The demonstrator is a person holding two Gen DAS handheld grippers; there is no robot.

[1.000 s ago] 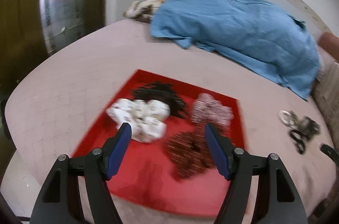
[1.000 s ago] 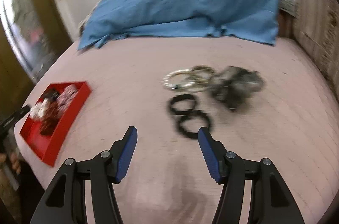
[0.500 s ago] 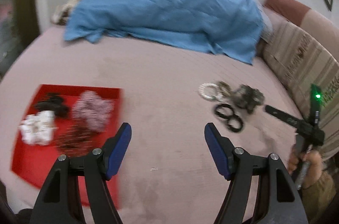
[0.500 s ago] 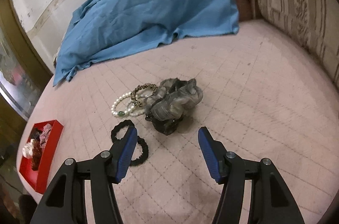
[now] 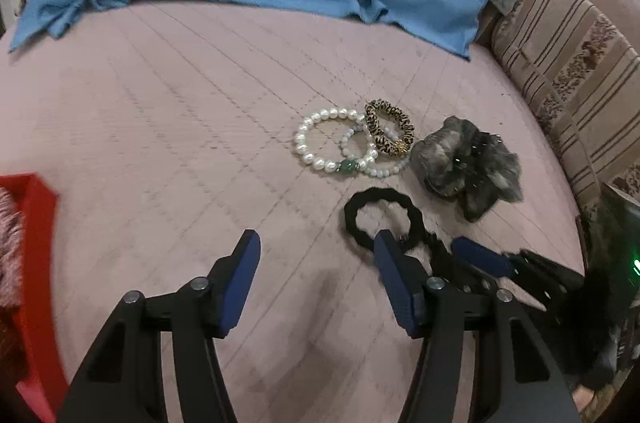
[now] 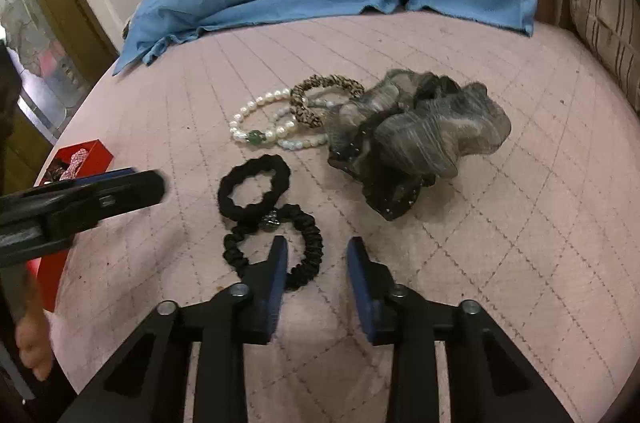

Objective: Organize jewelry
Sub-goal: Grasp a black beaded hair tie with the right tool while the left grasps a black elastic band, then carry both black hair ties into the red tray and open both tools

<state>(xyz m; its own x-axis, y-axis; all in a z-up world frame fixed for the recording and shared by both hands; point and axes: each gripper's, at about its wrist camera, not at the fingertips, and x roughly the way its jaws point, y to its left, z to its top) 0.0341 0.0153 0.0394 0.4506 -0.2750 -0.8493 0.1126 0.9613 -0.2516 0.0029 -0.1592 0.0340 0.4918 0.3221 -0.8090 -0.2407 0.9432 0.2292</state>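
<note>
Over black hair ties (image 6: pixel 256 187) — right claw (image 6: pixel 316 255) parted.

left gripper (image 5: pixel 316 247) fingers wide apart, right gripper (image 6: pixel 317 255) fingers narrower, both empty, angled down

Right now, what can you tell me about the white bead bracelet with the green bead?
The pearl bracelet is a ring of round, glossy white beads that look like pearls, with one green bead at its near side. It lies flat on the pink quilted cover. A smaller ring of pale beads overlaps its right side, and the leopard-print hair tie crosses its far right edge. The black scrunchie lies nearer, apart from it. Neither gripper touches it.
</note>
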